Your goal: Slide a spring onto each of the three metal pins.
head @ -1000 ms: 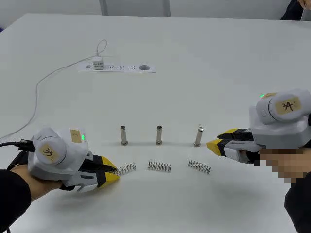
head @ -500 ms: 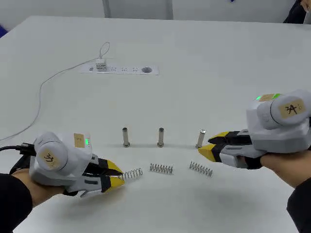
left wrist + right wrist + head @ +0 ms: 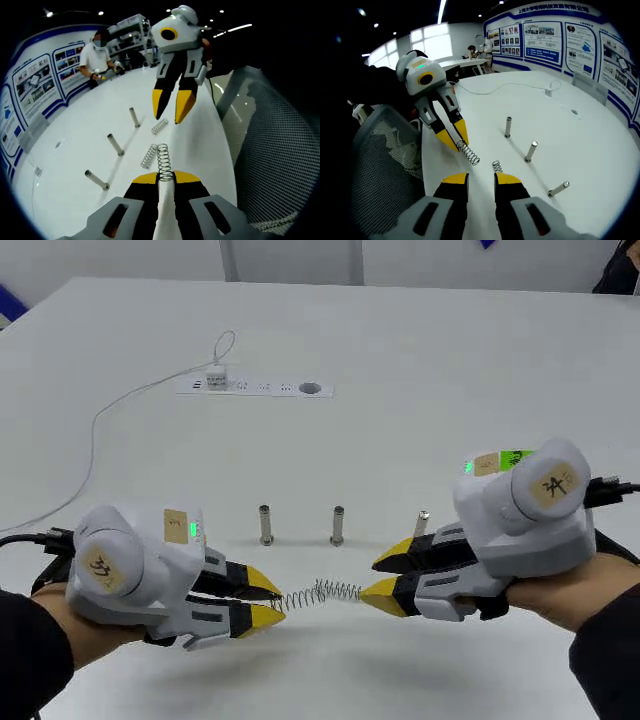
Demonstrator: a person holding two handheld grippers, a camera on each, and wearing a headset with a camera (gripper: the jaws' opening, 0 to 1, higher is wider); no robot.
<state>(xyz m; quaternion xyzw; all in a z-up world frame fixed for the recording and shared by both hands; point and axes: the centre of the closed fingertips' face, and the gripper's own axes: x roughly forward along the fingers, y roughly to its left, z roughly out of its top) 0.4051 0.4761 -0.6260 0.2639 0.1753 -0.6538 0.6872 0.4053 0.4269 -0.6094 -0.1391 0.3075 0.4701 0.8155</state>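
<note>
The left gripper [image 3: 268, 604], held low at 8 o'clock in the head view by the left hand [image 3: 62, 632], points toward 3 o'clock, its jaws pinched on one end of a spring [image 3: 318, 592]. The right gripper [image 3: 372, 578], at 4 o'clock in the right hand [image 3: 572, 592], points toward 9 o'clock with its jaws parted.

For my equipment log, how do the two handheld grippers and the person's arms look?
Both the left gripper and the right gripper have white-grey rounded bodies, black jaws with yellow tips, a beige handwritten sticker and a green light. A black cable leaves the left one. Sleeves are black.
</note>
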